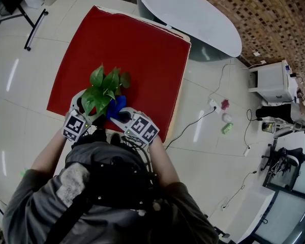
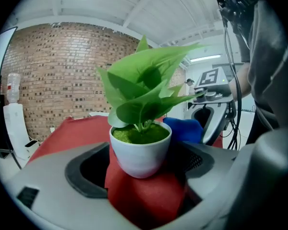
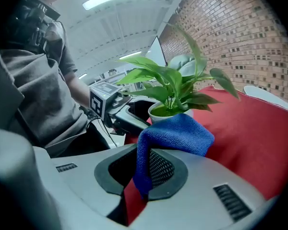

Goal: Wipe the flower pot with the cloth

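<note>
A small white flower pot (image 2: 140,153) with a green leafy plant (image 1: 104,88) stands on the red tabletop (image 1: 137,44) near its front edge. My left gripper (image 2: 141,152) is closed around the pot, with a pad tip against each side. My right gripper (image 3: 143,169) is shut on a blue cloth (image 3: 175,134), whose bunched free end lies against the side of the pot (image 3: 161,111). In the head view the leaves hide the pot. There the cloth (image 1: 117,105) shows just right of the plant, between the left gripper (image 1: 84,105) and the right gripper (image 1: 123,117).
A white oval table (image 1: 193,14) stands beyond the red top's far right corner. A white cabinet (image 1: 272,80), cables and small objects (image 1: 224,117) lie on the tiled floor to the right. The front edge of the red tabletop is right under my grippers.
</note>
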The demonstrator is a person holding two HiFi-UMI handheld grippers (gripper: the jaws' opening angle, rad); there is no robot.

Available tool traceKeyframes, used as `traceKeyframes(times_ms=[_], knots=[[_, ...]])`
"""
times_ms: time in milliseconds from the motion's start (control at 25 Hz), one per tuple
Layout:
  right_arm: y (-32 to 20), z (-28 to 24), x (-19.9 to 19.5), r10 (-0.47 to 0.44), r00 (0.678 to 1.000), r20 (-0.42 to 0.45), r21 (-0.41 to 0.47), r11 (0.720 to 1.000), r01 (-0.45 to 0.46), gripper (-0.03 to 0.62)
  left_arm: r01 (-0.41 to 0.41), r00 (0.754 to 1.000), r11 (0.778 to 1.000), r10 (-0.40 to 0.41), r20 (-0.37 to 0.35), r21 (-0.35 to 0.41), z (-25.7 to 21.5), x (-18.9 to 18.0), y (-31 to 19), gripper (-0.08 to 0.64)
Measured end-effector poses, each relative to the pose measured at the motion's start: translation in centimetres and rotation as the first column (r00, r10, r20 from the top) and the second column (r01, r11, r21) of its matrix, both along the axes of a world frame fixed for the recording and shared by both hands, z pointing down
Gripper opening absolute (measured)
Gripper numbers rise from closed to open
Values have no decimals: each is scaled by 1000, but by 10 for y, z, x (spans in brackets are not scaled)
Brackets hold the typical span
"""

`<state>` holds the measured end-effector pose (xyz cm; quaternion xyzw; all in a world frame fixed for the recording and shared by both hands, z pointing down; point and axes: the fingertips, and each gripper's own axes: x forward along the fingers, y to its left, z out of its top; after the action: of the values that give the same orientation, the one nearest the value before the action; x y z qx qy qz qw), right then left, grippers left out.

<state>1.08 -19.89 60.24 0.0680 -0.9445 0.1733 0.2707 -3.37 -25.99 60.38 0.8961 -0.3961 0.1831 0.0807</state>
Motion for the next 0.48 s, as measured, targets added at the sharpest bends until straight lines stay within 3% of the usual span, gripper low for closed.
traceKeyframes(times_ms=[280,360,480], knots=[[-50,4,46,146,989,-31,50,988,-144,64,34,999,999,-34,-12,7,3,1,-10,443],[-72,5,46,140,989,-37,54,989,-138,64,15,1000,1000,-15,-9,7,2,1,-11,440],[-98,14,27,64,996,-58,50,997,-61,64,-27,1000,1000,28,-4,11,2,-1,-15,437]])
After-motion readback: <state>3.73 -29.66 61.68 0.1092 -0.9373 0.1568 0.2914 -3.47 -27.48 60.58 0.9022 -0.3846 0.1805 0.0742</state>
